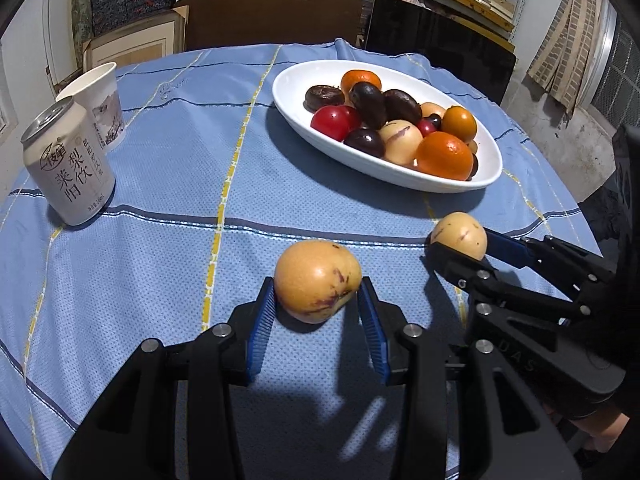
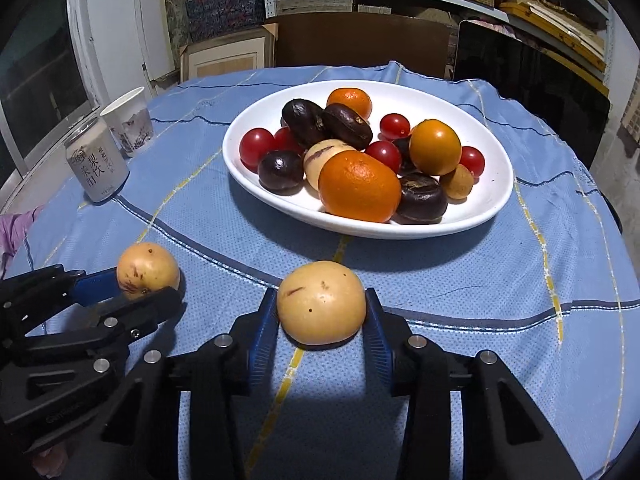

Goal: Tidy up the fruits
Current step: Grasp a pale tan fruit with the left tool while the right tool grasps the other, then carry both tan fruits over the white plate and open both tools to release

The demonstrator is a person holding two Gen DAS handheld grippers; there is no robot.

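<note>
Round table under a blue checked cloth [image 1: 168, 208], yellow and dark stripes crossing it.

White oval dish [image 2: 492, 200] sits toward the far side, well apart from both claws. Inside: a heap of oranges [image 2: 359, 186], dark purple fruits [image 2: 348, 126], small red tomatoes [image 2: 256, 148], and one pale yellow streaked fruit [image 2: 324, 156] half buried in the pile.

Left of the dish, near the table edge: a drink can [image 1: 68, 166] with printed characters, upright; a white paper cup [image 1: 102, 96] just behind it, possibly touching — cannot tell from either view.

Left gripper [image 1: 318, 306]: blue pads close against both flanks of a yellow fruit with purple blotches [image 1: 316, 280]. Fruit rests on the cloth in front of the dish. Pads appear to touch the skin, though the right pad's contact is hard to confirm.

Right gripper [image 2: 322, 312]: fingers bracket a second pale yellow fruit [image 2: 321, 307], pads pressed to both sides, fruit low on the cloth, its shadow directly beneath.

The two held fruits lie side by side, near each other, not touching.
</note>
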